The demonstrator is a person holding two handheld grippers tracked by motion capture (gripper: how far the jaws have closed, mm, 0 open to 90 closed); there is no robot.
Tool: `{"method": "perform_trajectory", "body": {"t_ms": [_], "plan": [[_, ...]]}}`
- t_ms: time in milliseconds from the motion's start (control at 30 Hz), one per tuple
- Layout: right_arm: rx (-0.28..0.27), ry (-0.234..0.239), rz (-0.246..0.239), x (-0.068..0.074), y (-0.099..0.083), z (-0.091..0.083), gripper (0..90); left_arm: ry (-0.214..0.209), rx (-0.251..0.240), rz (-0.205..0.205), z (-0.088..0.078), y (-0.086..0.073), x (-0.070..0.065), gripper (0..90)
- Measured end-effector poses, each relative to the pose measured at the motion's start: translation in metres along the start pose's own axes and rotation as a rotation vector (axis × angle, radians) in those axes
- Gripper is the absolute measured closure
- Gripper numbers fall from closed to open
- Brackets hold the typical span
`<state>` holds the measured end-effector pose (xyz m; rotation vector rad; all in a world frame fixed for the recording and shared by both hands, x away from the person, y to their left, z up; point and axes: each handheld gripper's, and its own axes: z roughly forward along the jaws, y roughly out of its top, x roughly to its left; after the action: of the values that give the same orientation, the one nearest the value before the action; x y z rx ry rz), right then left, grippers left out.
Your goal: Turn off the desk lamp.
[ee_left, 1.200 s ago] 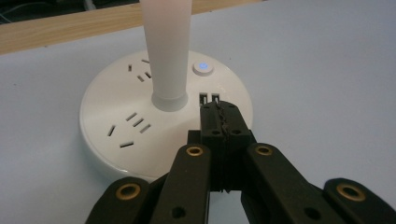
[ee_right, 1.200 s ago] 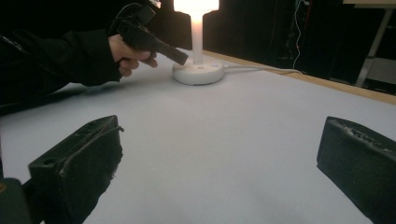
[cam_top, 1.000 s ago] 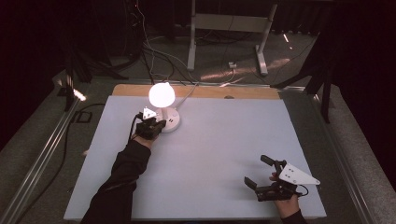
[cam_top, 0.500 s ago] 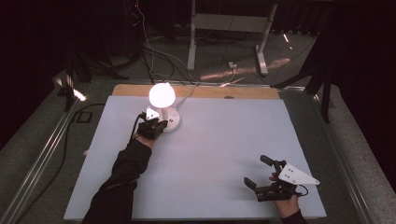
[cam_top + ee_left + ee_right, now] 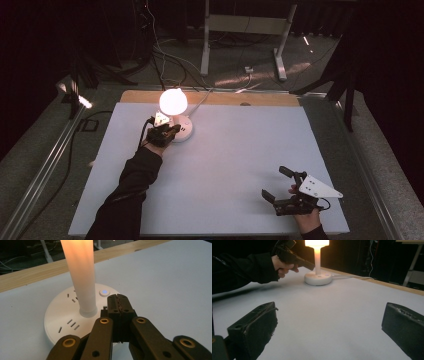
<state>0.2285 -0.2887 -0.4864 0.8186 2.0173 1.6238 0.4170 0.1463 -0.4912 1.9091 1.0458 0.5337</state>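
Tongs, left (image 5: 117, 300): jaws pressed together, empty, tips over the lamp (image 5: 175, 112) base (image 5: 65, 315), just short of the round button (image 5: 104, 292) with its blue dot. That button lies straight ahead of your tips and slightly left; your left hand is the near one. Lamp sits at the far left of the counter (image 5: 240, 160), stem (image 5: 81, 275) upright, glowing, smooth matte plastic; base a flat white disc with socket slots. Right tongs (image 5: 282, 187) rest wide and empty, well apart, near right.

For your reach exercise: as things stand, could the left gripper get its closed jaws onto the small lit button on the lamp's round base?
Probably yes: the left gripper, jaws shut, hangs over the lamp base just short of the button, with nothing between them.
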Motion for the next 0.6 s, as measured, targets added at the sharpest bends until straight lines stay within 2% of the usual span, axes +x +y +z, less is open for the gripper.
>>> {"method": "perform_trajectory", "body": {"t_ms": [233,600], "plan": [[0.001,0.002,0.000,0.000,0.000,0.000,0.0,0.009,0.027,-0.015,0.005,-0.005,0.003,90.0],[0.005,0.003,0.002,0.000,0.000,0.000,0.0,0.015,0.042,-0.035,0.011,-0.015,0.007,90.0]]}}
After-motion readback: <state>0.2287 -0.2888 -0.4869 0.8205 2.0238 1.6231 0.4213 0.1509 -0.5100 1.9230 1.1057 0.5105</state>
